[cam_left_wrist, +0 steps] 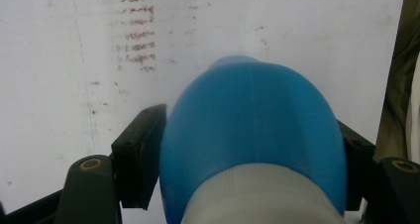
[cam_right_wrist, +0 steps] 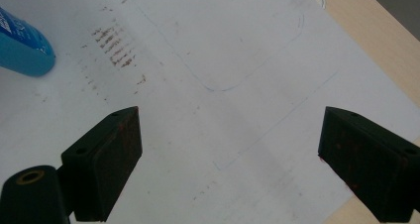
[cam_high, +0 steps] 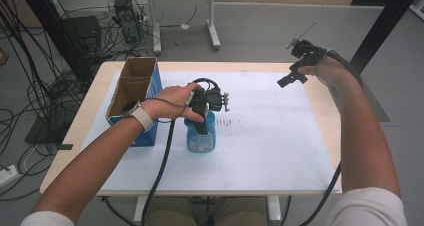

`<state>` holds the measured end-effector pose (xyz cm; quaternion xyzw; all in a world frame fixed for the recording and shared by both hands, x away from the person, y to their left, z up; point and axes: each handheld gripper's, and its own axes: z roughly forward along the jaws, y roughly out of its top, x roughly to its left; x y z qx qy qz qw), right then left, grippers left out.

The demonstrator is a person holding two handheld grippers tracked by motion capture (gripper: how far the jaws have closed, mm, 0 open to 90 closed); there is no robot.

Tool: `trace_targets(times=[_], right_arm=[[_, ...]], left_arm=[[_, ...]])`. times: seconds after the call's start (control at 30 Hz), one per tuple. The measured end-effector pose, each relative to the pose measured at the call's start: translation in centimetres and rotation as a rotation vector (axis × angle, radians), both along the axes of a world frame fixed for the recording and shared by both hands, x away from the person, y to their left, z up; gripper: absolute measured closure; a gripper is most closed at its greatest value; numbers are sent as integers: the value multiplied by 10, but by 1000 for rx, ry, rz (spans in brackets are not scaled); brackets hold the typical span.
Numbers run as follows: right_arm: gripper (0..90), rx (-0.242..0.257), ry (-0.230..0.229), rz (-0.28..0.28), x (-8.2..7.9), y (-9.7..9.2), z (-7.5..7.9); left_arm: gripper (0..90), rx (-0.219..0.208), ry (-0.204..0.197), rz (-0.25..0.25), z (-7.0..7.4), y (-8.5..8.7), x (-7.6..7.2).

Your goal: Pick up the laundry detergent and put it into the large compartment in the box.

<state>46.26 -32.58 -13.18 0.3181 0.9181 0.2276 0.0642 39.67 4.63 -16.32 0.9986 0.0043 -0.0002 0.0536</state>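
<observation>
Both left gripper (cam_left_wrist: pixel 252 154) jaws clamp blue bottle (cam_left_wrist: pixel 252 130); right gripper (cam_right_wrist: pixel 228 164) gapes wide.

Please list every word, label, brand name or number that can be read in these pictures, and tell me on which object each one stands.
No text can be read.
Blue bottle: a white label low on its front, print too small and blurred to read.
Same bottle in the right gripper view: white marks at the frame's edge, cut off and unreadable.
White mat: rows of brown smudges, not letters.
Cardboard box: no print that I can make out.
</observation>
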Motion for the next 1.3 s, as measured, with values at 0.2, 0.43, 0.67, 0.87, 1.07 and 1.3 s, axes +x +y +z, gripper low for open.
trace_targets(times=[0.2, 0.43, 0.67, 0.87, 1.07, 1.3], right_arm=[[101, 1, 0, 0, 0, 0, 0], [101, 2, -1, -3, -1, -2, 1], [105, -1, -5, -6, -3, -3, 2], [105, 1, -8, -8, -4, -3, 3], [105, 1, -9, -9, -5, -3, 3], [105, 1, -8, -5, -4, -3, 2]], left_arm=[[382, 1, 6, 1, 0, 0, 2], [385, -1, 12, 11, 0, 1, 2], [386, -5, 13, 13, 0, 1, 2], [386, -7, 14, 14, 0, 2, 3], [387, -7, 12, 19, 0, 2, 2], [388, -12, 13, 22, -1, 3, 2]])
